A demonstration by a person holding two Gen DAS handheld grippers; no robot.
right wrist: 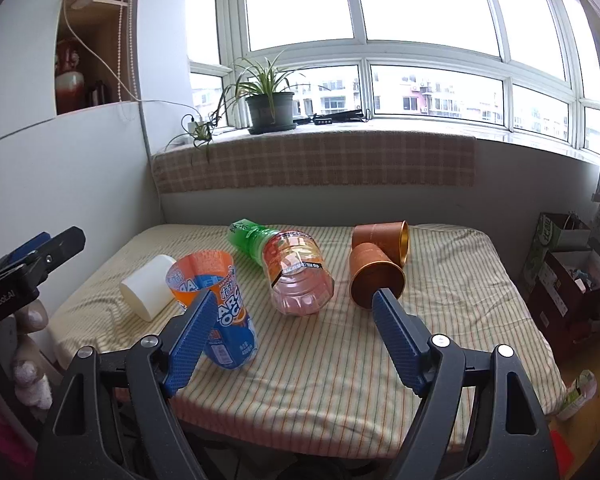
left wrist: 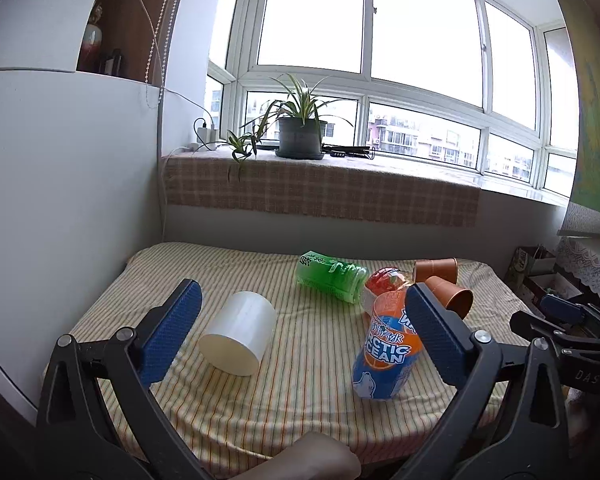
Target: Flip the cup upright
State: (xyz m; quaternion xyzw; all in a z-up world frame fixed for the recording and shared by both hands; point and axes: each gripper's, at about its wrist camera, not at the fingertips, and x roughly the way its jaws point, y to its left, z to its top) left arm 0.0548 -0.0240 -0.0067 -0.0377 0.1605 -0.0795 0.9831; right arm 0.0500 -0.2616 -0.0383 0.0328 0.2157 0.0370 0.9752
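A white cup point(left wrist: 239, 333) lies on its side on the striped table, flat base toward me; it also shows in the right wrist view point(right wrist: 148, 286). A blue-orange Arctic Ocean cup point(left wrist: 386, 347) stands upright, open top showing in the right wrist view point(right wrist: 214, 300). A green cup point(left wrist: 332, 276), a pink-red clear cup point(right wrist: 298, 272) and two brown cups point(right wrist: 376, 274) point(right wrist: 382, 238) lie on their sides. My left gripper point(left wrist: 304, 320) is open and empty, above the table's near side between the white and blue cups. My right gripper point(right wrist: 294, 312) is open and empty, in front of the pink cup.
The striped cloth table point(right wrist: 340, 360) stands against a white wall on the left. Behind it is a checked windowsill point(left wrist: 320, 188) with a potted plant point(left wrist: 300, 132). Boxes point(right wrist: 568, 272) sit on the floor at the right. The right gripper's body shows in the left wrist view point(left wrist: 568, 320).
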